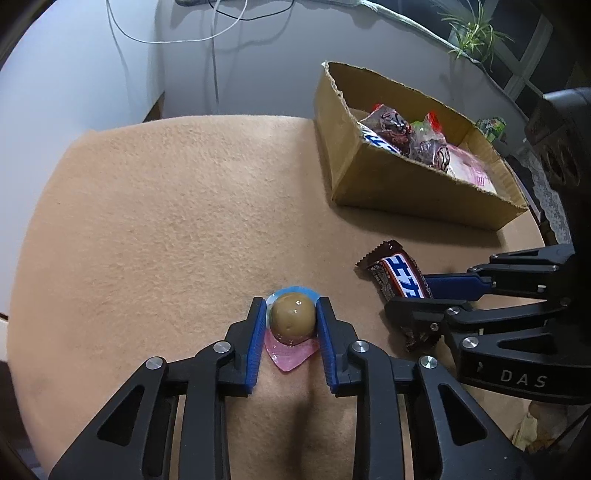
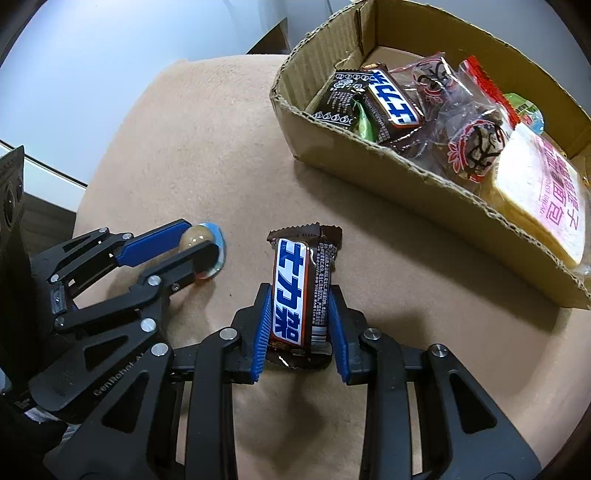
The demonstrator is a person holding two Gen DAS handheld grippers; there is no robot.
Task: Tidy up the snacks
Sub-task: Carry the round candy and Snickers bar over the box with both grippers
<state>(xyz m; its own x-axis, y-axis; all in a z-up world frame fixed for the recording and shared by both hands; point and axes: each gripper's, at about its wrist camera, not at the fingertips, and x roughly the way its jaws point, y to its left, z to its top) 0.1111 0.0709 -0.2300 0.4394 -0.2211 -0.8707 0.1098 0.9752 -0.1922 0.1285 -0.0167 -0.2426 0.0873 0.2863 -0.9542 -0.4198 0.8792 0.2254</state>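
Note:
A small jelly cup with a brown dome, blue rim and pink tab sits on the tan cloth. My left gripper is shut on it, its blue pads pressing both sides of the dome. The same jelly cup and left gripper appear at the left of the right wrist view. A brown chocolate bar with a blue-and-white label lies lengthwise between the blue pads of my right gripper, which is shut on it. That chocolate bar and the right gripper show at the right of the left wrist view.
A cardboard box stands at the back right and holds several wrapped snacks, among them a second chocolate bar and a bread pack. The cardboard box also shows in the left wrist view, with white cables and a plant behind.

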